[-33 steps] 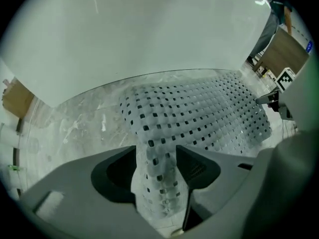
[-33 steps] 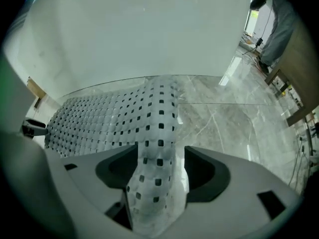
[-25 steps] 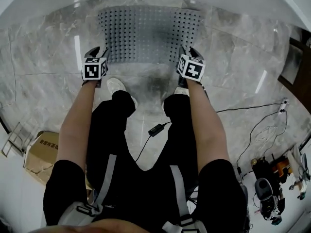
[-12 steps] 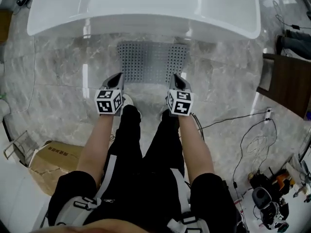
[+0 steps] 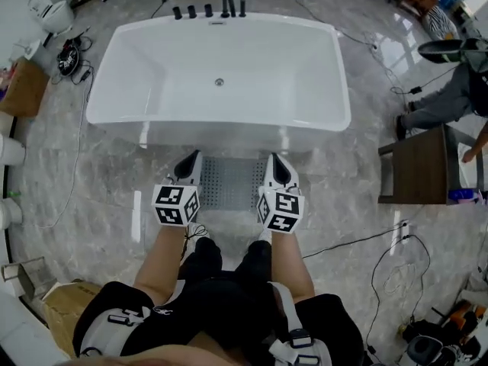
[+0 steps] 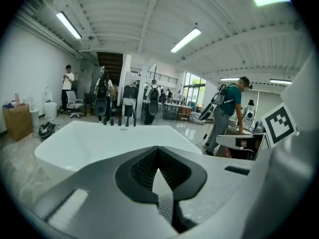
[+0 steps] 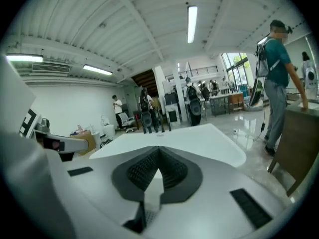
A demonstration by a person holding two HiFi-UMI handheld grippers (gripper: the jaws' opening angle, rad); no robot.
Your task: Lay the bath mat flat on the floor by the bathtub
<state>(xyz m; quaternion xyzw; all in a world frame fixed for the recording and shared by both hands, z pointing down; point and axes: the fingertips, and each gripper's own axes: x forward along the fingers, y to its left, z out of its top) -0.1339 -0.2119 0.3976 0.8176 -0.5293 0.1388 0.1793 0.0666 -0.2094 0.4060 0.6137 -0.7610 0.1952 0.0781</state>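
The grey perforated bath mat (image 5: 231, 183) lies flat on the marble floor, right against the near side of the white bathtub (image 5: 221, 71). My left gripper (image 5: 190, 161) hovers over the mat's left edge and my right gripper (image 5: 277, 164) over its right edge; both are raised off it. In the left gripper view the jaws (image 6: 158, 152) are shut with nothing between them, and the bathtub (image 6: 94, 138) is beyond them. The right gripper view shows the same: shut, empty jaws (image 7: 158, 155) pointing at the tub (image 7: 204, 136).
A brown wooden table (image 5: 418, 175) stands to the right of the tub with a person (image 5: 450, 90) beside it. Cables (image 5: 381, 239) trail over the floor at the right. A cardboard box (image 5: 59, 302) sits at the lower left. Black taps (image 5: 210, 10) line the tub's far rim.
Both grippers were open at the mat's near corners; they have shut and lifted away, leaving the mat on the floor. The head view has risen, so the whole tub shows.
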